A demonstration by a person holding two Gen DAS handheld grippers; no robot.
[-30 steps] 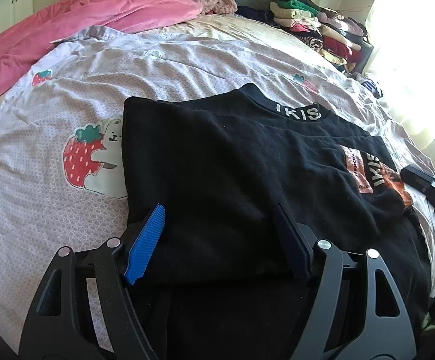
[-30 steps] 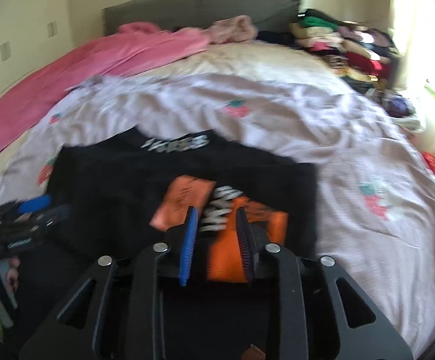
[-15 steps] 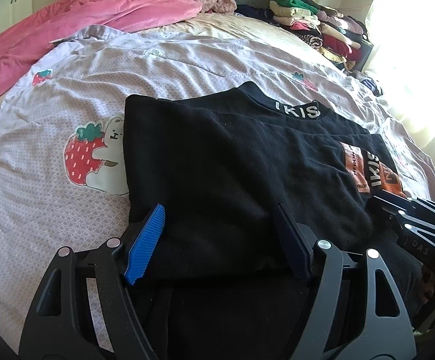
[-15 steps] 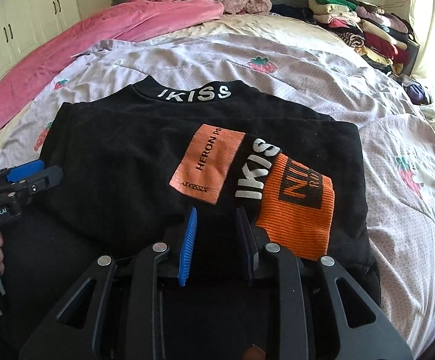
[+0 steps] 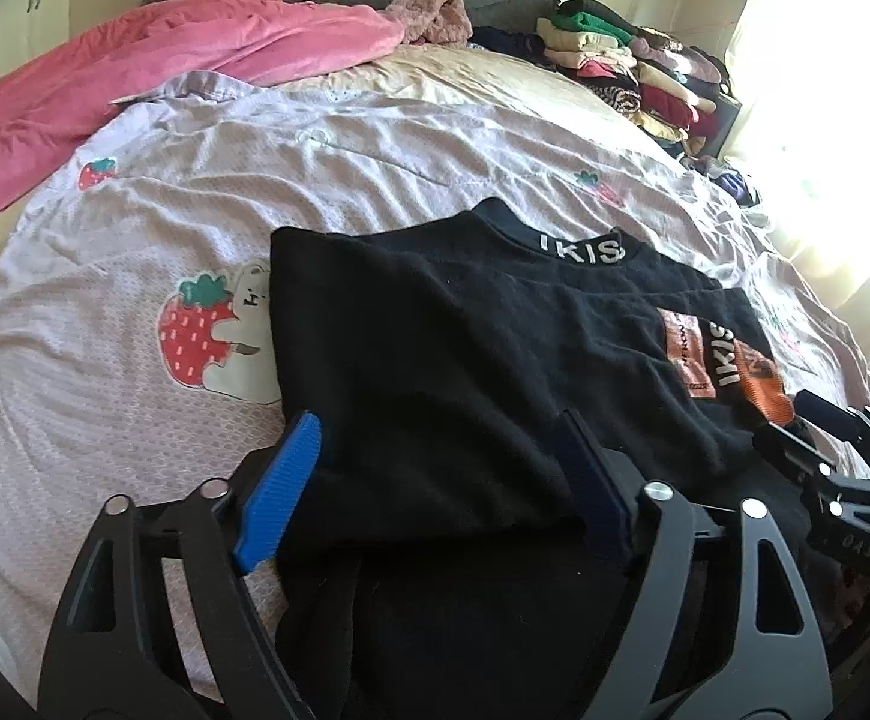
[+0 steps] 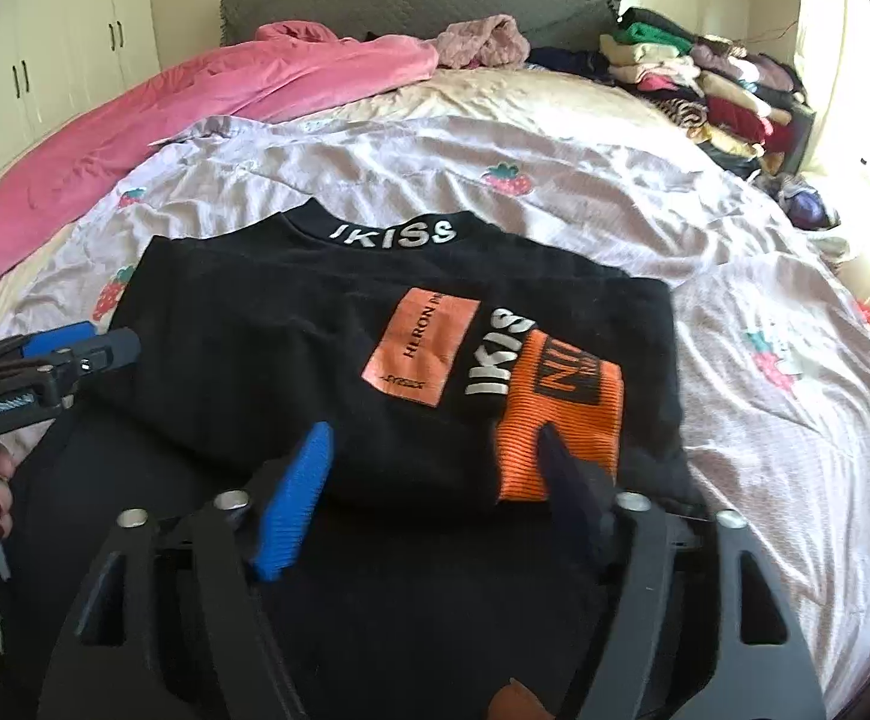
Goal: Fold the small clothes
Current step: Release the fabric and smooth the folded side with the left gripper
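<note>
The bed (image 5: 375, 144) carries my black top (image 5: 447, 360), lying flat on the strawberry sheet (image 5: 135, 252) with its collar away from me and its near folded edge just ahead of both pairs of fingers. Its long axis runs left to right across me. My left fingers (image 5: 435, 492) straddle the left part of that edge, spreading wider, pressing nothing. My right fingers (image 6: 435, 480) are spreading too, beside the orange cuff (image 6: 561, 414), gripping nothing. Both hands look equally near. No containers; only a pile of folded clothes (image 6: 705, 96) sits at the far corner.
</note>
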